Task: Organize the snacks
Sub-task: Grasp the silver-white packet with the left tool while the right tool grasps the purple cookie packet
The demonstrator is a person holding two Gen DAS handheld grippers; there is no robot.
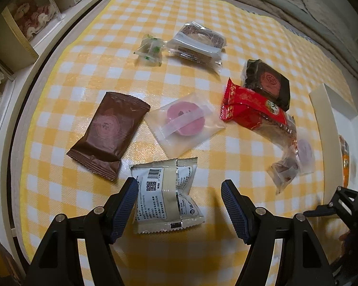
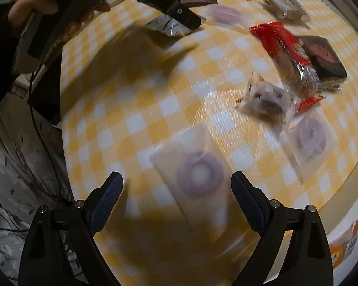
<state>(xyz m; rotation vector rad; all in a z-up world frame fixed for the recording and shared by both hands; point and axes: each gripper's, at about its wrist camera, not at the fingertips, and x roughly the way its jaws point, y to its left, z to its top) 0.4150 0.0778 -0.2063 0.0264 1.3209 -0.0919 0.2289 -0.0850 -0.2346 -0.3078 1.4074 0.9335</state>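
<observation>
Directly between the left gripper's [image 1: 179,205] parted jaws, cream packet [image 1: 165,197].

I log: yellow-white checked tablecloth [image 1: 83,76]; brown packet [image 1: 107,133] at nine o'clock, red packet [image 1: 248,109] at three, pink ring sweet [image 1: 185,118] centre.

Cream packet [image 1: 165,196]: flat, barcode side up, nearest.
Brown packet [image 1: 107,134]: flat, angled, left.
Pink ring sweet [image 1: 185,124]: clear wrapper, beside the brown packet.
Red packet [image 1: 253,108]: overlapping the dark box [image 1: 267,82].
Purple ring sweet [image 2: 198,174]: clear wrapper, blurred.
Clear-wrapped cake [image 1: 198,43]: far side.
</observation>
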